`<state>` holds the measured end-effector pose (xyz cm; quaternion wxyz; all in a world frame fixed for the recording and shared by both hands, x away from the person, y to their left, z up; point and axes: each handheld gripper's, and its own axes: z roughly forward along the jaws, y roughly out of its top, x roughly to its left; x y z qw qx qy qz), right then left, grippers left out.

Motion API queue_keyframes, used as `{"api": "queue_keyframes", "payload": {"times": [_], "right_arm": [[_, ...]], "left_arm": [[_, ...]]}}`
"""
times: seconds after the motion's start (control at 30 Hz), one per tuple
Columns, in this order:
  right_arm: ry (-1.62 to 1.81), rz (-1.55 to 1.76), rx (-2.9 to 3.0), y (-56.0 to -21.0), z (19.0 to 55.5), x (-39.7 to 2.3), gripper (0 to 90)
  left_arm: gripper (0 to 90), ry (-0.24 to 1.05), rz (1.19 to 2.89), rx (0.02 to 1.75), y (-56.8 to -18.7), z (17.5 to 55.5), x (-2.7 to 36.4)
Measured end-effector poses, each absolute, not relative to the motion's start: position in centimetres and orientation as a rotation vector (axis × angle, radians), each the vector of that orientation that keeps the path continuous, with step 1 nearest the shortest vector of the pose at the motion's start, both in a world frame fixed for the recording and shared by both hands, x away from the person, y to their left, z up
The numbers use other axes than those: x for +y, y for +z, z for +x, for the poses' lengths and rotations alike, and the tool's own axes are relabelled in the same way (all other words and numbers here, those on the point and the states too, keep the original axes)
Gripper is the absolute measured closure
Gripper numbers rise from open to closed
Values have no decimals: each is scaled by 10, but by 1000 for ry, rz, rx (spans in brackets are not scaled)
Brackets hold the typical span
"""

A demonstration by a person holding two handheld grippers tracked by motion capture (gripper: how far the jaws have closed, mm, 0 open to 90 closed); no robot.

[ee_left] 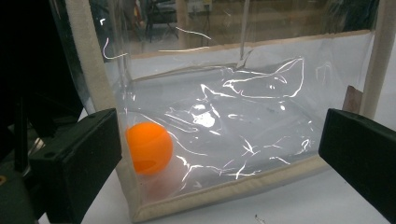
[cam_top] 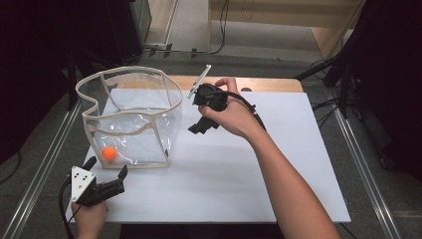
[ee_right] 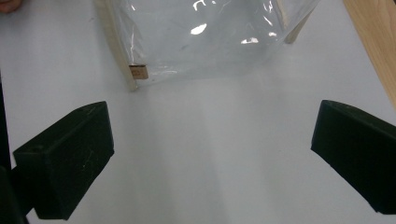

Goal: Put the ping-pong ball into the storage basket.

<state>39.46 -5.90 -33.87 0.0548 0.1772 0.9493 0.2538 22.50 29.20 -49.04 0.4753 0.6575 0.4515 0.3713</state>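
Note:
A clear plastic bag [cam_top: 130, 117] with beige trim stands open on the left of the white board [cam_top: 278, 164]. An orange ball [cam_top: 108, 153] lies inside it, in the near left bottom corner. My left gripper [cam_top: 106, 168] is open just in front of that corner. In the left gripper view the ball [ee_left: 148, 147] shows through the bag's wall [ee_left: 252, 116], close to the left jaw of that gripper [ee_left: 219, 154]. My right gripper [cam_top: 196, 112] is open to the right of the bag, facing it. The right gripper view has the bag [ee_right: 201, 37] beyond its gripper [ee_right: 210, 158], with bare board between the jaws.
The white board lies on a wooden table [cam_top: 268, 83] whose far edge shows behind it. Metal rails [cam_top: 45, 164] run along both sides. Cables and dark stands [cam_top: 343, 74] sit on the floor beyond. A small brown tag [ee_right: 138, 71] marks the bag's corner.

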Motion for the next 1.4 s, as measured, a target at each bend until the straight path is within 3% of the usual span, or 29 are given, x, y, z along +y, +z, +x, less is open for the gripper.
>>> {"api": "queue_keyframes", "payload": {"times": [1.4], "right_arm": [[833, 648, 2897, -402, 379, -103, 0]], "left_arm": [[0, 910, 1609, 1102, -490, 225, 292]]}}
